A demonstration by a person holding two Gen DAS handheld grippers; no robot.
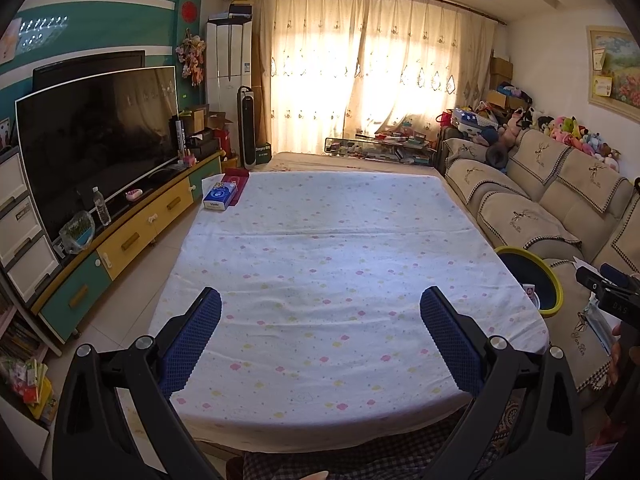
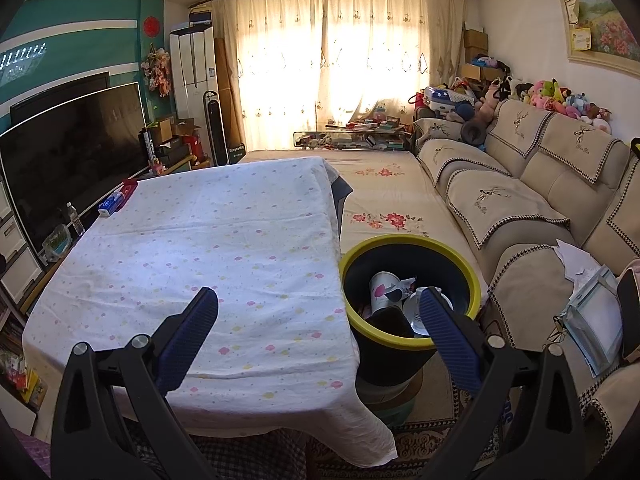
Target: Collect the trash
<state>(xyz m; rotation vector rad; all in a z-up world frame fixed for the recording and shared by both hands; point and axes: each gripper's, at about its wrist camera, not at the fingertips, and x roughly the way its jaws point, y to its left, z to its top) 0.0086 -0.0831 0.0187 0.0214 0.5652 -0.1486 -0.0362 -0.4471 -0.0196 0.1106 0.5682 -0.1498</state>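
Trash already sits in the yellow-rimmed bin (image 2: 408, 300) just beside the table's right edge: a paper cup (image 2: 384, 288) and other scraps. Our right gripper (image 2: 318, 320) hovers with jaws spread wide and empty, one finger over the bin's mouth; our left gripper (image 1: 320, 320) is likewise spread over the floral tablecloth (image 1: 320, 240). We judge such litter light, crushable and easily deformed, best pinched at a cup's rim. Only a tissue box (image 1: 220, 196) lies at the table's far left corner.
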